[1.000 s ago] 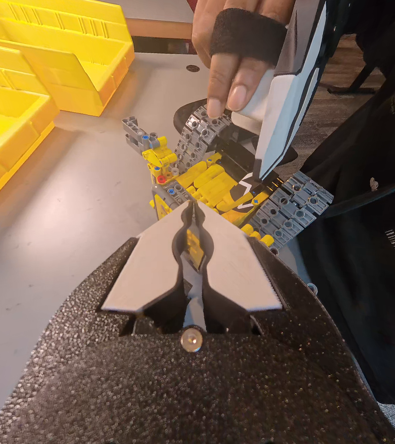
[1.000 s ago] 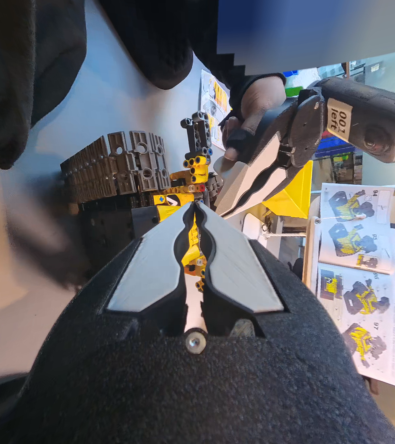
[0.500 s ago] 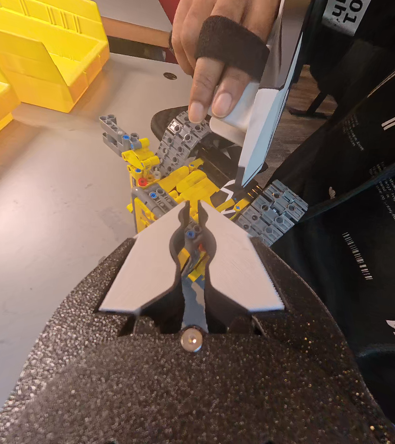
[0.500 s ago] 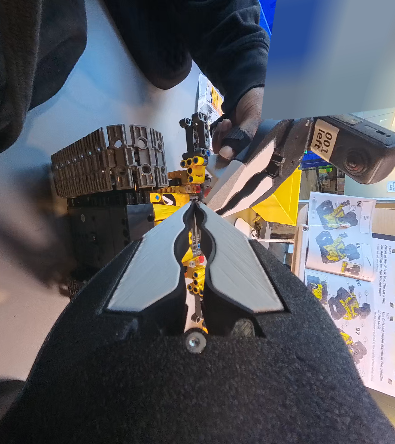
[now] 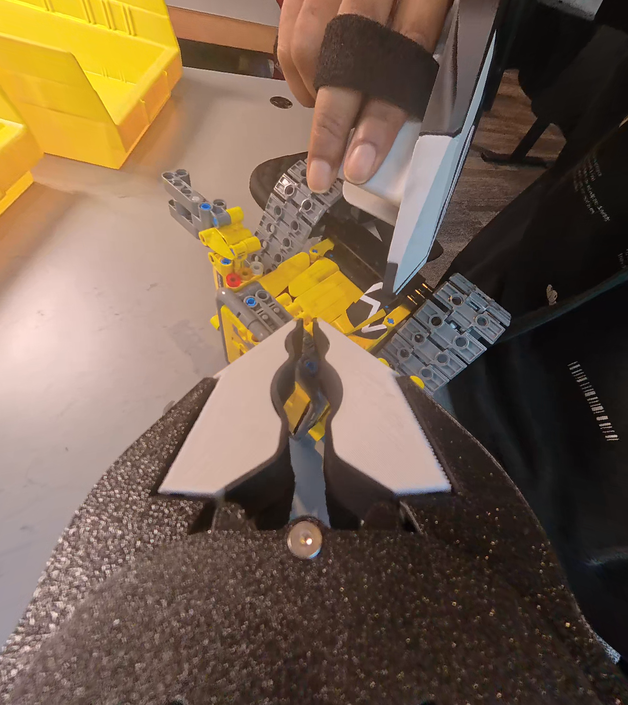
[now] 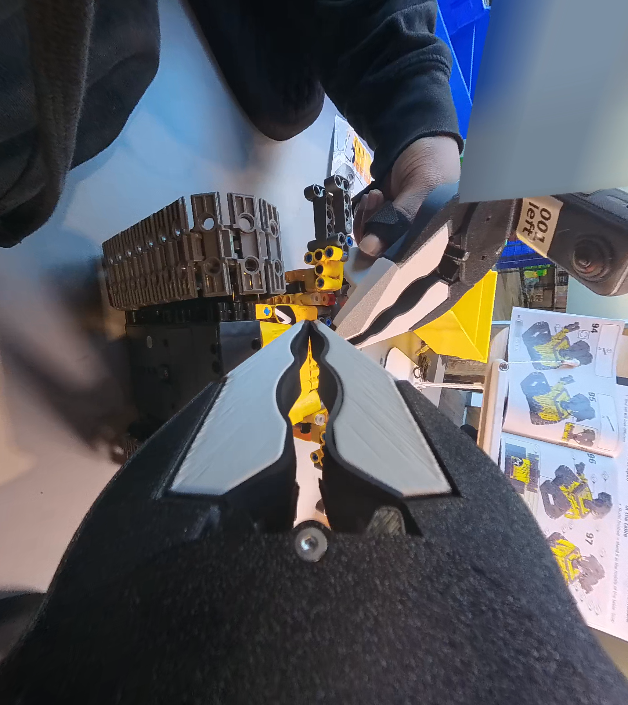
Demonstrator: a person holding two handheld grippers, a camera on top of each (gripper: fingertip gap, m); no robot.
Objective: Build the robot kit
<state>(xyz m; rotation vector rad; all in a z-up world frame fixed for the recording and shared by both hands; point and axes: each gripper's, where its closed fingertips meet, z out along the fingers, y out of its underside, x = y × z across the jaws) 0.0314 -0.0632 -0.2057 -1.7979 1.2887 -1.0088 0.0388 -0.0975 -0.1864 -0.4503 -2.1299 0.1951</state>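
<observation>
A yellow, grey and black brick-built tracked model (image 5: 312, 282) stands on the grey table (image 5: 76, 343), with a grey track on each side and a grey arm sticking out to the left. My left gripper (image 5: 306, 324) is at its near end, jaws closed on a thin dark grey part of it. My right gripper (image 5: 390, 295) comes down from above, held by a hand (image 5: 343, 114) with a black strap, and its tip touches the black-and-white panel. In the right wrist view my right gripper (image 6: 308, 324) is shut against the model (image 6: 228, 259), and the left gripper (image 6: 343, 328) is just beside it.
Yellow storage bins (image 5: 76, 95) stand at the table's back left. An open instruction booklet (image 6: 564, 381) lies at the right of the right wrist view. The person's dark clothing (image 5: 572, 381) fills the right side, close to the model. The grippers' ends are close to 4 centimetres from one another.
Both grippers stay shut at the model. The left view has shifted slightly; a grey part now shows between its fingers instead of a yellow panel. In the right view the left gripper sits closer.
</observation>
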